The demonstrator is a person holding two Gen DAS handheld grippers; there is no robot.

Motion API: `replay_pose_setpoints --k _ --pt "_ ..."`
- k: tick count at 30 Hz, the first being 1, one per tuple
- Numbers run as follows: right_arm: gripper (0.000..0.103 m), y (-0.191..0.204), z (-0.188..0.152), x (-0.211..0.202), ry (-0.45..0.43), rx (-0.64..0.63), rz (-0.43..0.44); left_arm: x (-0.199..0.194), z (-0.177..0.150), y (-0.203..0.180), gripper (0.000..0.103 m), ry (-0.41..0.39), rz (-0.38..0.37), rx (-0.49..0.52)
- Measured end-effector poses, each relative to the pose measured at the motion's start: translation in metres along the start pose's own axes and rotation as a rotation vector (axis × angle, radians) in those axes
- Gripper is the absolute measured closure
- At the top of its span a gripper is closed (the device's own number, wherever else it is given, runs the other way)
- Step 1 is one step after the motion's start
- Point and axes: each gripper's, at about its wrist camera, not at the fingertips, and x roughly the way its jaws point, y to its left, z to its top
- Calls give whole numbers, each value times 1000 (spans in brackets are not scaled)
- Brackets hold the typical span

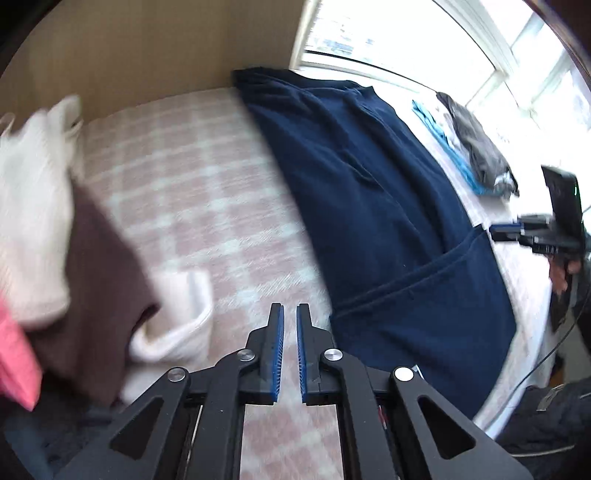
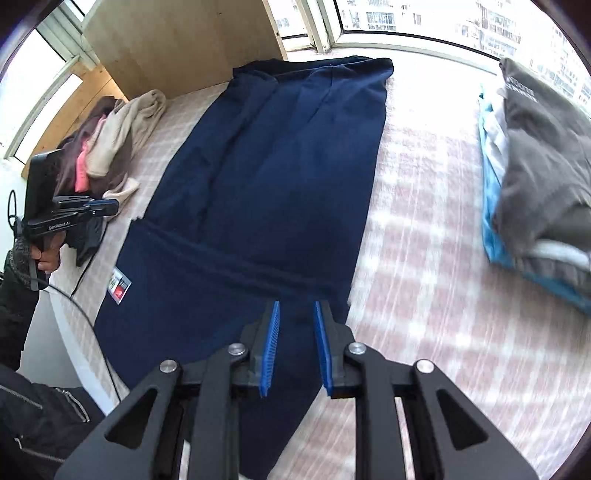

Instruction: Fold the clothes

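While both tongs hang empty, left [image 1: 290, 314] nearly shut, right [image 2: 296, 310] slightly apart, soft navy garment [image 2: 258, 184] lies long, flat.

Daylight pours through wide windows [image 2: 424, 18] behind a plywood panel [image 2: 184, 40] and pink checked bedcover [image 2: 424, 229].

Matt navy knit cloth garment [image 2: 258, 192] spread on woven checked bedsheet [image 2: 424, 258], smooth pale wood panel [image 2: 184, 40] behind it, ribbed blue rubbery pads [image 2: 271, 350] nearby.
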Motion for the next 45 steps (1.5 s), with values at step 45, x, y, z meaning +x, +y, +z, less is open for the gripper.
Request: replay_pose_setpoints --k 45 --pt "60 70 -139 1 19 -73 -54 1 -141 -76 94 75 -101 142"
